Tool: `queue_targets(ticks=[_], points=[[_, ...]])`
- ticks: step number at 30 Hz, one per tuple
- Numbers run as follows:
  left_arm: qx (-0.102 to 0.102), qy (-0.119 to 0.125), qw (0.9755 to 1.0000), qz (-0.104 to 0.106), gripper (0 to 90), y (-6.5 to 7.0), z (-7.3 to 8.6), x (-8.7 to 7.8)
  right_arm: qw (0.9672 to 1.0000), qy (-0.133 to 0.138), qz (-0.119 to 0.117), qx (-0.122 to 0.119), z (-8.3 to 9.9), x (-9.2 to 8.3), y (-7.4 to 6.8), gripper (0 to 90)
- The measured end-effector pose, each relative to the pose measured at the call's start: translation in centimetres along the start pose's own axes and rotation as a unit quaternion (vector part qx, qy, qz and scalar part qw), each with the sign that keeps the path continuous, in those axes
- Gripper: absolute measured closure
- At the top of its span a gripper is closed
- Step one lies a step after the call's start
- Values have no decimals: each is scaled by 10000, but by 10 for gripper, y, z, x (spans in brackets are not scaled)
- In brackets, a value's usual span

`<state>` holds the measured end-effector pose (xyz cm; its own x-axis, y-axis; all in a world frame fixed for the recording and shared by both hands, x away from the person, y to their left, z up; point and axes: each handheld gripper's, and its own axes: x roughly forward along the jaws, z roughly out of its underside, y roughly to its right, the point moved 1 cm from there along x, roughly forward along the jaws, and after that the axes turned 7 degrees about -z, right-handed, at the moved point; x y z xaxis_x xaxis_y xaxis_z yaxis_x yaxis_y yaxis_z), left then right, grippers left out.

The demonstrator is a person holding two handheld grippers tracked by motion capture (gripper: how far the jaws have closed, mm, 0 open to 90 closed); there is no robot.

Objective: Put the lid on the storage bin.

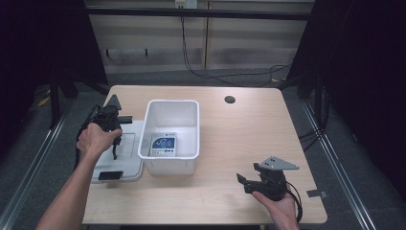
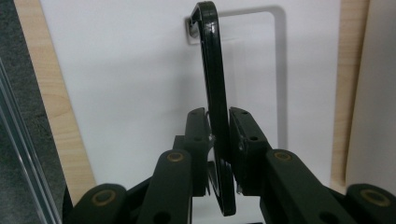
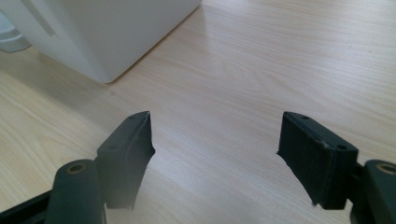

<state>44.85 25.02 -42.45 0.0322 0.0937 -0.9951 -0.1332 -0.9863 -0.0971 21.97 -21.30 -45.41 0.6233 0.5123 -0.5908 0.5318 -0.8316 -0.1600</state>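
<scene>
Black handle (image 2: 215,93) clamped between jaws (edge-on, upright).

Too small in the high view to read the blue-and-white card (image 1: 163,144) lying inside the white bin (image 1: 193,125). Can't make out from up there what sits between the jaws of the left hand-held gripper (image 1: 115,145), masked by the hand (image 1: 95,139) and its own black frame. In the left gripper view, black latch handle (image 2: 215,93) cut off below by the picture's edge, far end blurred against the white lid (image 2: 116,84). In the right gripper view, bin corner (image 3: 100,35) cropped at top and left, soft in focus; nearer pad (image 3: 128,154) blurred. Counter (image 1: 239,143) front edge partly lost under both forearms at the frame bottom.
</scene>
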Motion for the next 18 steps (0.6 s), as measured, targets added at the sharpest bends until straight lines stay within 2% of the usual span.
queue_targets(ticks=[5, 6, 7, 12, 15, 18], points=[[-13, -96, 10000, 21, 800, -2, -1, 1, 10000, -20, -6, 5, 0, 0, 0, 255], [-174, -30, 9998, -18, 807, -1, 0, 1, 10000, -32, -9, -2, 0, 1, 0, 255], [-221, -18, 9997, -40, 822, -1, 0, 0, 10000, -30, -7, -4, 0, 1, 0, 255], [-255, -183, 9995, 23, 843, -3, 0, -1, 10000, -45, -13, -15, 0, 1, -1, 255], [-379, -135, 9992, 0, 849, -3, 1, -1, 10000, -52, -10, -23, 0, 1, -1, 254], [-342, -208, 9992, 70, 849, -5, 1, -2, 10000, -50, -9, -23, 0, 1, -1, 253]])
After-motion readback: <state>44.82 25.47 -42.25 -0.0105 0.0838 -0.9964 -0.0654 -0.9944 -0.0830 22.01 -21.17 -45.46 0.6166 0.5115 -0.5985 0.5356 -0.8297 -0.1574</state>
